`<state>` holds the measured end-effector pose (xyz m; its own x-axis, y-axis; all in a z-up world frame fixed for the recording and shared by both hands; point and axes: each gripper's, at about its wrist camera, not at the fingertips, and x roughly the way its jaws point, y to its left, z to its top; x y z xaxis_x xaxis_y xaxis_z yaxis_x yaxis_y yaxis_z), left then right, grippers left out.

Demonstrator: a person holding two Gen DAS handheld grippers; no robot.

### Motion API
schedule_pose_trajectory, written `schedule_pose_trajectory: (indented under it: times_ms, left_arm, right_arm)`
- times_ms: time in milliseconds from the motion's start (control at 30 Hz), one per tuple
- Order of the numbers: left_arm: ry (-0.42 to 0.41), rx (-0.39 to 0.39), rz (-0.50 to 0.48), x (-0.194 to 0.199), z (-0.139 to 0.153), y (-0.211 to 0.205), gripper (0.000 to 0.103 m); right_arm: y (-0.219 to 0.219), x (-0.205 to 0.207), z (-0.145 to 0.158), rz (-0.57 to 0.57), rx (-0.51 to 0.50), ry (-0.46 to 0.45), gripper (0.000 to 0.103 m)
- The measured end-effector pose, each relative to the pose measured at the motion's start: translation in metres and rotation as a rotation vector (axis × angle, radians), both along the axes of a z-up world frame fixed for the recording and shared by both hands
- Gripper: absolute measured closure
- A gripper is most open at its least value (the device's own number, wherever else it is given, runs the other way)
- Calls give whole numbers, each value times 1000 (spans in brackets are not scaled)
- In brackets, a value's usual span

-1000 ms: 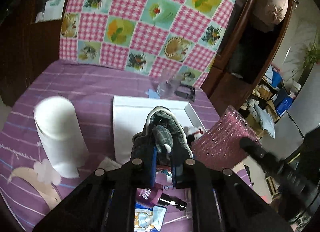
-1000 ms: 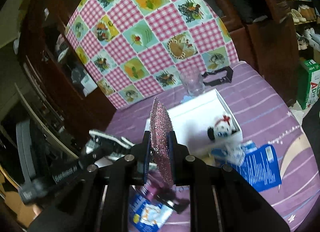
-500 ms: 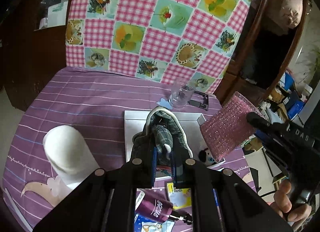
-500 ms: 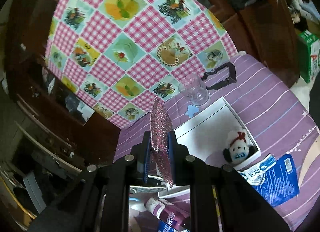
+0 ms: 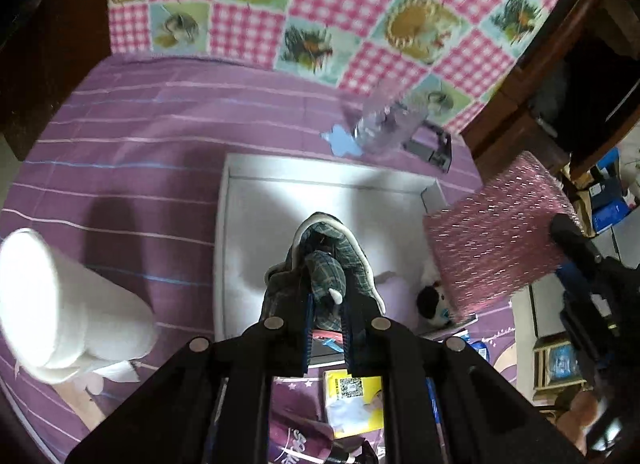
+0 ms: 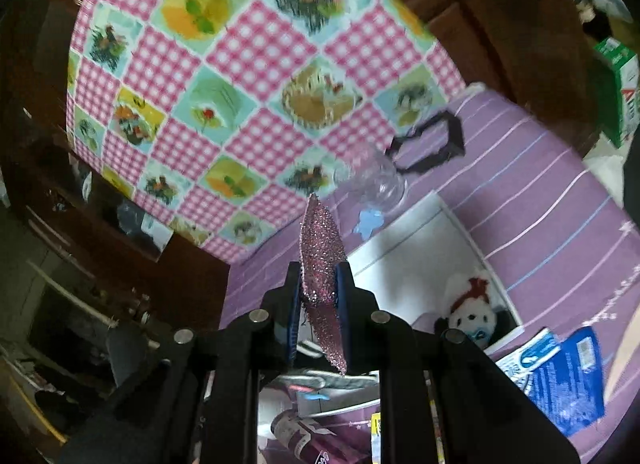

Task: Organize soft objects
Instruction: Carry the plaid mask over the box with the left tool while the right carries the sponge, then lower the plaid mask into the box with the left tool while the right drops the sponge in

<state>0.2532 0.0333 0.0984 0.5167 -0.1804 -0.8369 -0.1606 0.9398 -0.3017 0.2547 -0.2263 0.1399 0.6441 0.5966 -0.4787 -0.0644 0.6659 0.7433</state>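
My left gripper (image 5: pixel 326 328) is shut on a dark plaid slipper with a white rim (image 5: pixel 328 260) and holds it above the near edge of the white box (image 5: pixel 256 200). My right gripper (image 6: pixel 320 304) is shut on a pink glittery cloth (image 6: pixel 320 248), which also shows in the left wrist view (image 5: pixel 496 240), held above the box's right side. A small panda plush with a red bow (image 6: pixel 472 312) lies in the box's near right corner; in the left wrist view (image 5: pixel 430 300) it is partly hidden by the pink cloth.
A white roll (image 5: pixel 52 304) stands on the purple cloth at the left. A clear glass (image 5: pixel 388 124) and a black clip (image 6: pixel 436 144) sit behind the box. A purple bottle (image 5: pixel 304 436), a yellow packet (image 5: pixel 352 396) and blue packets (image 6: pixel 568 376) lie in front. A pink checked cloth (image 6: pixel 256 64) hangs at the back.
Both grippers have moved in over the box and lowered. The slipper now hangs over the box's near edge, and the pink cloth has come down over the panda's corner.
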Motion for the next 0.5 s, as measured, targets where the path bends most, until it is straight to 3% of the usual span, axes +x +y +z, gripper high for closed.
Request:
schedule_pose_trajectory:
  times_ms: [167, 367, 500]
  left_arm:
    - [85, 60, 57, 17, -24, 8, 92]
    - [110, 10, 77, 25, -35, 19, 91]
    - [85, -22, 79, 36, -42, 20, 90]
  right_arm:
    - [2, 18, -38, 17, 14, 99, 84]
    - [0, 20, -52, -13, -34, 139, 84]
    - [5, 22, -52, -16, -67, 128, 84]
